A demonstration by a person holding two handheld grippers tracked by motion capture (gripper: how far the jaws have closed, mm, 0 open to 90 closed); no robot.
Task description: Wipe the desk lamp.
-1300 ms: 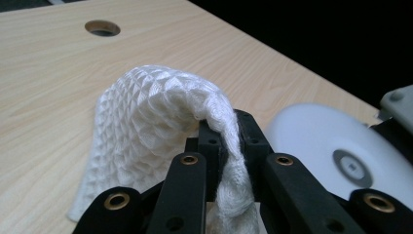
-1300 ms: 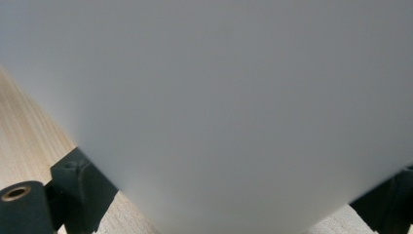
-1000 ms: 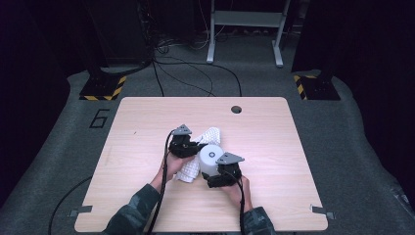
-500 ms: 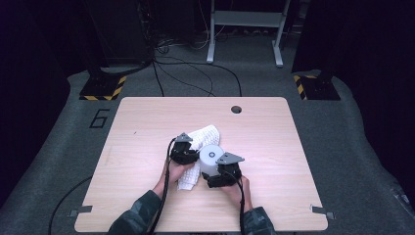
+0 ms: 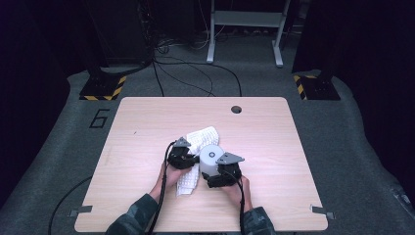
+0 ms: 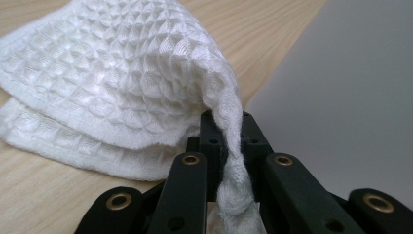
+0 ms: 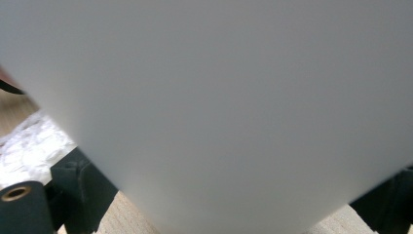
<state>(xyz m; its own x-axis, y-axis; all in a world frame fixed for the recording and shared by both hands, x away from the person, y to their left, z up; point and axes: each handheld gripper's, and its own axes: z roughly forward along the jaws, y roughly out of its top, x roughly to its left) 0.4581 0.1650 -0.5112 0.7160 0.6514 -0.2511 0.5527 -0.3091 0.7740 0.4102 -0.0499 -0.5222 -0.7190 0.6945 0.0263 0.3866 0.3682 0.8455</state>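
Left gripper view: the left claw (image 6: 229,161) is seen closed on a twisted fold of a white waffle-weave cloth (image 6: 122,83), which is pinched between the two black jaws. From the pinch the cloth is spread away to the left in two layers, and its lower edge is laid on the wooden table (image 6: 44,195). A smooth pale grey surface, the side of a cylinder (image 6: 341,107), is found just right of the jaws.

Right gripper view: the right claw (image 7: 214,204) is set on either side of the same pale cylinder (image 7: 219,97), with one black jaw at each side of its narrow lower part. The pads appear to be pressed against it, so a grip on the cylinder is recorded. A scrap of the white cloth (image 7: 29,146) is seen at the left edge.

High view: the left claw (image 5: 182,155) and right claw (image 5: 221,171) are placed close together at the middle of the table (image 5: 147,122), towards the near edge. The cylinder (image 5: 211,157) is stood between them, its round top face turned up. The cloth (image 5: 199,138) is draped from behind the cylinder down its left side towards the person's left hand (image 5: 169,175). A round hole (image 5: 236,109) is cut near the table's far edge. Cables are trailed from both claws over the near edge.
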